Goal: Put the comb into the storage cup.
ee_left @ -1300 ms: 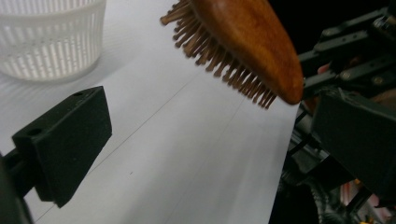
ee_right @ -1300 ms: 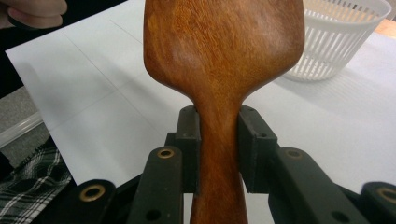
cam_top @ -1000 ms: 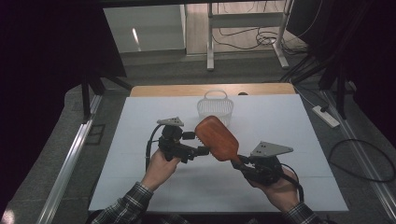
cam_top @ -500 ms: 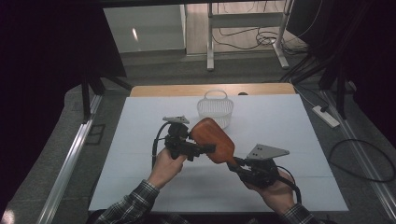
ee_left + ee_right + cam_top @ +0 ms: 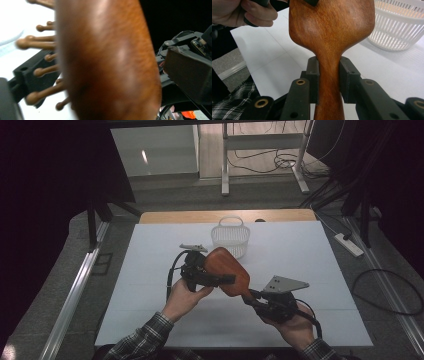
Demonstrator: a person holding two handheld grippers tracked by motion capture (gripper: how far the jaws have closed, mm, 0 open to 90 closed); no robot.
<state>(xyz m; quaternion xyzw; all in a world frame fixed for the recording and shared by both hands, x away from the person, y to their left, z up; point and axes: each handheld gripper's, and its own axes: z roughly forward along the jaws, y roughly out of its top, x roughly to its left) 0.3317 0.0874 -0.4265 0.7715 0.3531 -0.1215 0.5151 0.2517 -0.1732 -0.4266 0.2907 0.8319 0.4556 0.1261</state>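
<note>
Above the table [image 5: 150, 270], the left gripper [image 5: 220, 279] has reached the hairbrush [image 5: 227, 270], jaws closing around its head; right gripper [image 5: 329, 75] clamps the handle.

Setting: lab or test room. Evidence: white table [image 5: 150, 270] (wood edge at rear) ringed by dark curtains [image 5: 50, 185], loose floor cables [image 5: 260, 162], power strip [image 5: 348, 245], metal frame legs [image 5: 225, 165].

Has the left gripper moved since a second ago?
Yes. The left gripper slid right onto the brush, below the basket; its jaws have been closing around the head.
</note>
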